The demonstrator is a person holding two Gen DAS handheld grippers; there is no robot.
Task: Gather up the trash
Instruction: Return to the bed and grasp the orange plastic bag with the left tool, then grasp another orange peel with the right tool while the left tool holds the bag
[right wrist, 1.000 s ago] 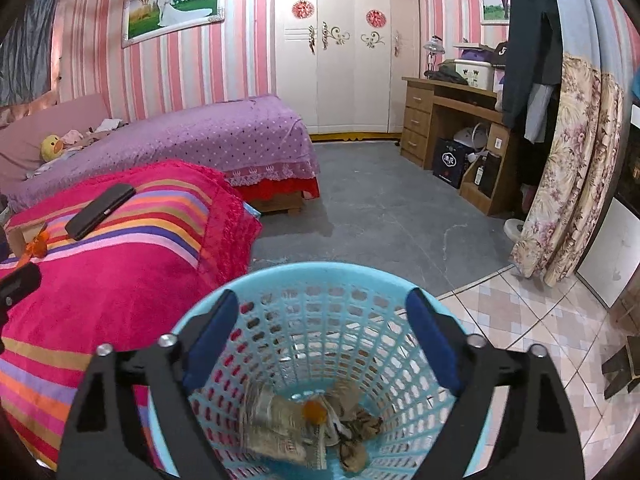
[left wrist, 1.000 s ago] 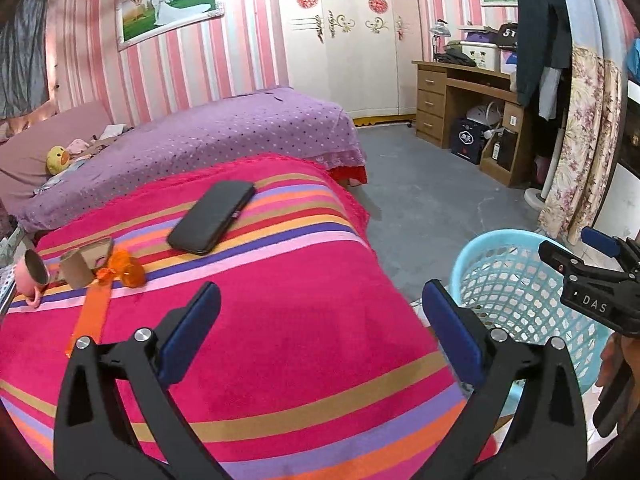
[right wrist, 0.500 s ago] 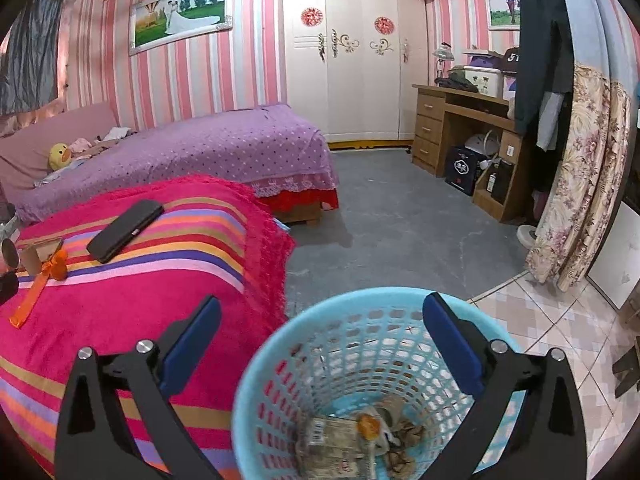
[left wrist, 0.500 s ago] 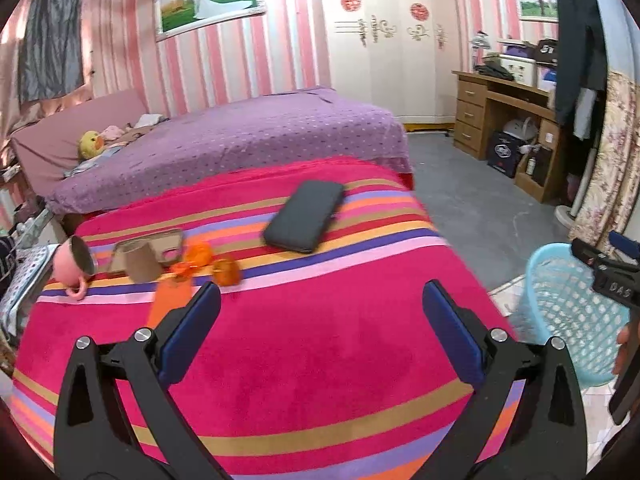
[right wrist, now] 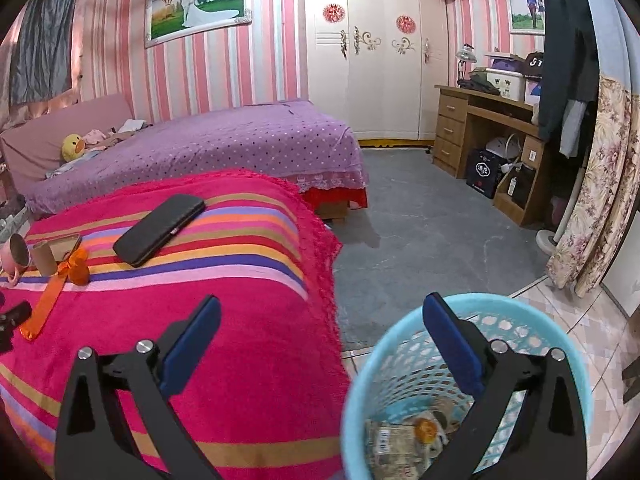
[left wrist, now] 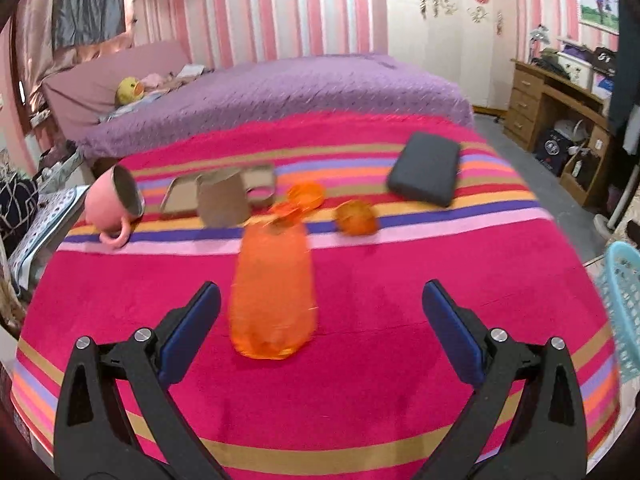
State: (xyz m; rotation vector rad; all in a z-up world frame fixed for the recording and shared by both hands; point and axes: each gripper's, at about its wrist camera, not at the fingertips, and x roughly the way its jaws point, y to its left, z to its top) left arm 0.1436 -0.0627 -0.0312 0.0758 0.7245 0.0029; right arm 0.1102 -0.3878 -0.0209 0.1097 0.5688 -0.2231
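On striped blanket (left wrist: 360, 360): orange wrapper (left wrist: 272, 292) next to grab. Left gripper (left wrist: 320, 328) wide open, empty, must drop lower, pinch it. Right gripper (right wrist: 320, 332) open, empty, over blue basket (right wrist: 568, 360).

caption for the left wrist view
Open left hand-held gripper hovers over flat orange plastic wrapper on striped pink blanket.

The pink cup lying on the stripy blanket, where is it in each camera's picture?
Left wrist view: the pink cup lies on its side at the left, beside the cardboard tube.
Right wrist view: the cup is at the far left edge.
Shared landmark: the black phone.
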